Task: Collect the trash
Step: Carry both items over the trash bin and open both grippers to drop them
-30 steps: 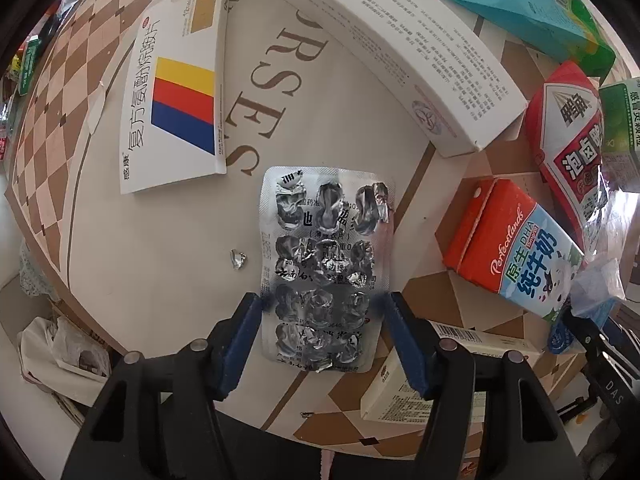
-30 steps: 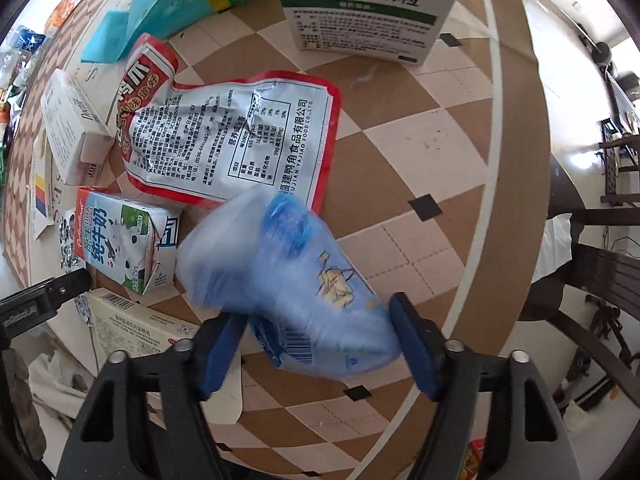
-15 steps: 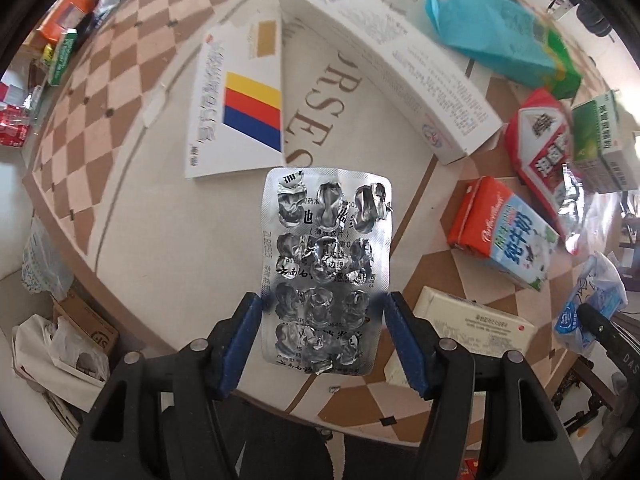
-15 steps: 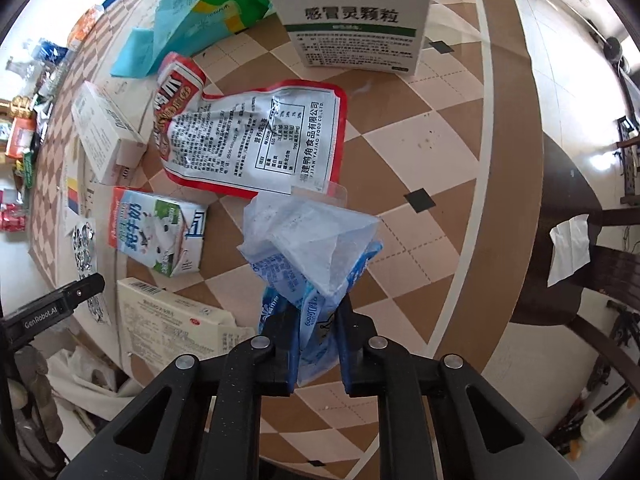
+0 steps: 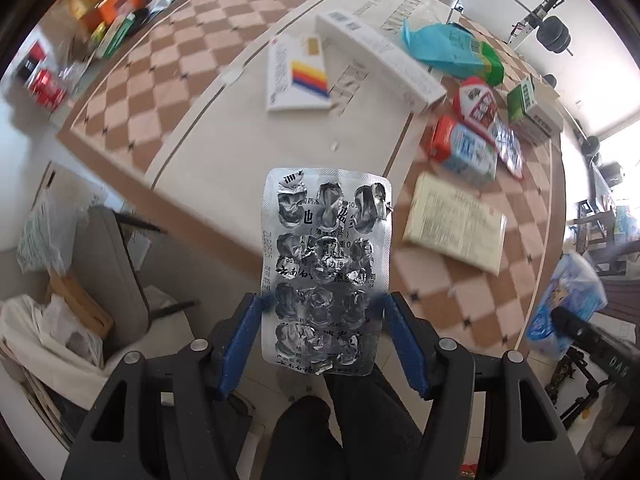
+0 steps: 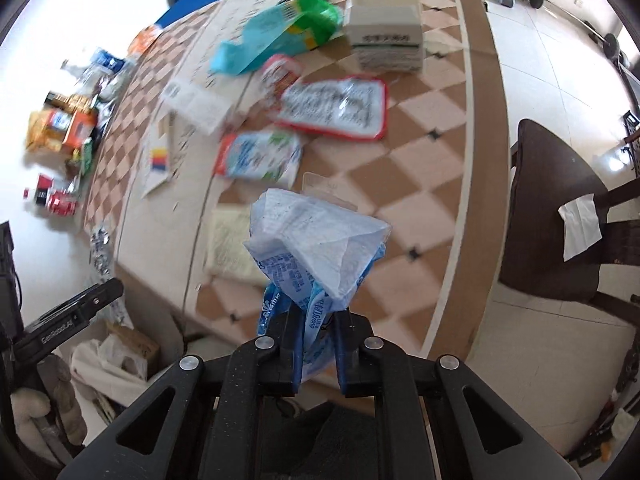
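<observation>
Left wrist view: the left claw (image 5: 324, 320) is clamped on an emptied pill sheet (image 5: 326, 264), held clear of the counter (image 5: 224, 132); its print is Chinese. A carry step, I judge; next comes a drop into a bin, perhaps the lined box (image 5: 52, 332) below.

Right wrist view: the right claw (image 6: 316, 344) is pinched tight on a crumpled blue-and-white bag (image 6: 316, 248), lifted off the counter; its lettering is unreadable.

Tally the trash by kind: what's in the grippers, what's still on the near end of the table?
Blister packs: 1, foil blister pack, held by left gripper
Plastic bags or pouches: 3, blue-white bag in right gripper, red-edged pouch, teal-green bag
Milk cartons: 1
Cardboard boxes: 4
Total: 9
</observation>
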The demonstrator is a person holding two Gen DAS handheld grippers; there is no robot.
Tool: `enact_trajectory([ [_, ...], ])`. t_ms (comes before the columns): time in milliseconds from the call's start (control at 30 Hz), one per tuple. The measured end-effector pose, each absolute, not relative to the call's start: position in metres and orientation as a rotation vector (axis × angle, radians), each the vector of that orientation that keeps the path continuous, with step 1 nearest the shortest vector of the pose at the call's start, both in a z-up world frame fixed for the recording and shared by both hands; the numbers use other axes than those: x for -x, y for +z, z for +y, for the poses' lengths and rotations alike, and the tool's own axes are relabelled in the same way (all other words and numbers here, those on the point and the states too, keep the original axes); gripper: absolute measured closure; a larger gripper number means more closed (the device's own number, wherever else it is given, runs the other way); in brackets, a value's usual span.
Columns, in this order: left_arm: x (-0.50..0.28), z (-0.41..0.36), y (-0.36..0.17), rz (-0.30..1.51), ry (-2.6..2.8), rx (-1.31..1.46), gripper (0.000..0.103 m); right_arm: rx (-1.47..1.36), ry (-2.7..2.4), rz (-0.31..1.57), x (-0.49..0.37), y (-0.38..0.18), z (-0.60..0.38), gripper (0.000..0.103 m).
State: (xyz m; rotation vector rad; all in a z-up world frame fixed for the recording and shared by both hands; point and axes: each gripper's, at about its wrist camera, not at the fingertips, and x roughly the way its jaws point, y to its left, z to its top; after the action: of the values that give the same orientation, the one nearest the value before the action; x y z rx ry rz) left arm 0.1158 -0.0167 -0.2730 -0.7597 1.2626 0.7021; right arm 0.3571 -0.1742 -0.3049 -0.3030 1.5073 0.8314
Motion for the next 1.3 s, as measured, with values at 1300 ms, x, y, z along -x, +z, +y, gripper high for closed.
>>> enact_trajectory([
  [1300, -0.047, -0.019, -0.732, 1.467, 0.623, 1.091, 0.010, 0.586, 0.772, 1.758, -0.172, -0.810, -0.158, 0.053],
])
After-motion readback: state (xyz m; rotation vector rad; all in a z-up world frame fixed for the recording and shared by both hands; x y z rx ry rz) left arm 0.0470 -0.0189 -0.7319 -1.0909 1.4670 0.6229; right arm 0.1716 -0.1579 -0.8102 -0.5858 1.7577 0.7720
